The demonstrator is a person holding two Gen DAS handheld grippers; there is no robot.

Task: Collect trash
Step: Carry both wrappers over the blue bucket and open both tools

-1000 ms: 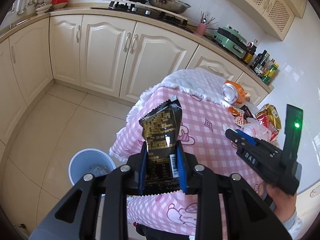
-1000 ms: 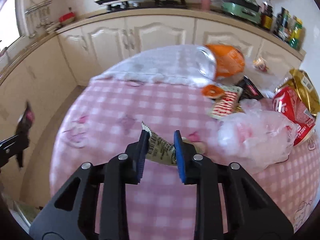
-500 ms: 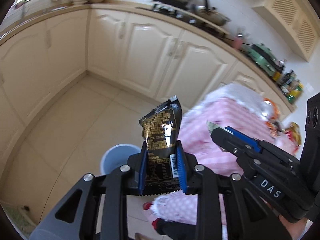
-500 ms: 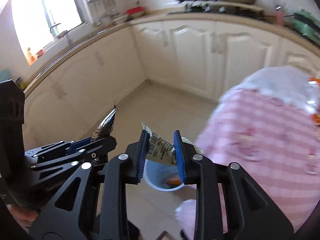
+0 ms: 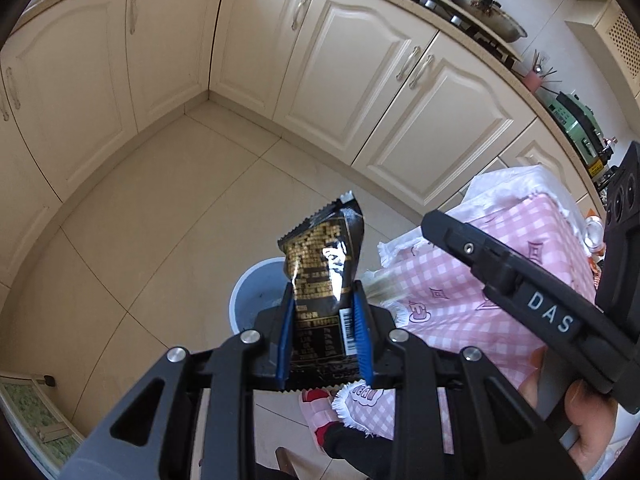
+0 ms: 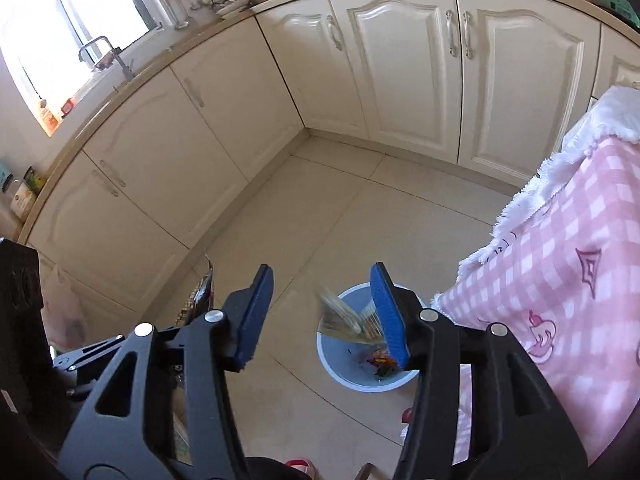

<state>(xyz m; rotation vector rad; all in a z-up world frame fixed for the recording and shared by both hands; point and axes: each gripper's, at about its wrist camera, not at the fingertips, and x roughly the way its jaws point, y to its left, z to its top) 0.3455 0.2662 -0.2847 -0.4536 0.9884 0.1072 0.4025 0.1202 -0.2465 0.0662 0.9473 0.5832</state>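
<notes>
Left wrist view takes in the cream kitchen cabinets (image 5: 360, 92) across the top and left of the frame, with beige floor tiles (image 5: 160, 232) filling the middle. At the right edge a table under a pink checked tablecloth (image 5: 480, 280) juts in, its white fringe hanging down. Over the cloth, at right, the right gripper's black body (image 5: 532, 300) reaches diagonally toward the centre, with the person's hand (image 5: 584, 416) wrapped round its handle at lower right. Just below centre stands a pale blue bin (image 5: 256, 292), partly hidden behind the left gripper (image 5: 326, 340). That gripper's blue pads are clamped on a black snack wrapper (image 5: 324, 264), which sticks upright above the fingers and covers part of the bin's mouth.

From the right wrist view the same cabinets (image 6: 400, 64) and floor appear, with the tablecloth (image 6: 560, 280) at right and a bright window (image 6: 80, 20) at upper left. The bin (image 6: 360, 380) sits on the tiles at lower centre, some colourful scraps lying in its bottom. The right gripper (image 6: 320, 316) has just been opening; its jaws stand well apart and grip nothing. A small wrapper (image 6: 344, 316), blurred, hangs between them close to the right pad, directly over the bin's opening. At lower left the left gripper's black frame (image 6: 80, 360) shows, the edge of its wrapper (image 6: 204, 288) above it.
</notes>
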